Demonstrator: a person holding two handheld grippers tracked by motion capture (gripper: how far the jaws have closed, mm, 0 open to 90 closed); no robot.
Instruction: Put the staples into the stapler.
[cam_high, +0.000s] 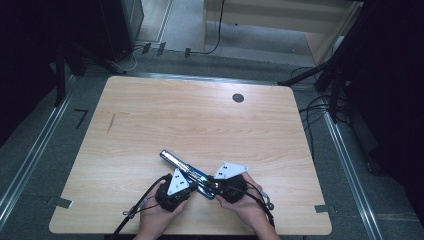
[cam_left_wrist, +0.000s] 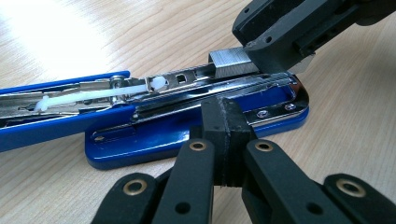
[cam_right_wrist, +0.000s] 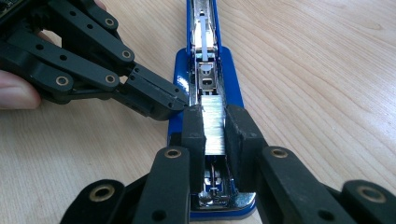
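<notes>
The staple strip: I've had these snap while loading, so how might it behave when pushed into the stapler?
The staple strip looks like thin glued wires, so probably light, stiff, yet brittle; sideways force might break it. Its shiny sides could slip between the right tool. The open stapler seems steadied by the left tool.

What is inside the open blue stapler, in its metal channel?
In the stapler channel sits a strip of staples, held by the right tongs. A white pusher lies farther along. The channel floor under the staples is covered.

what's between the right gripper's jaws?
A strip of staples, clamped by the right gripper over the open blue stapler, its metal channel directly below. The right gripper view shows this.
</notes>
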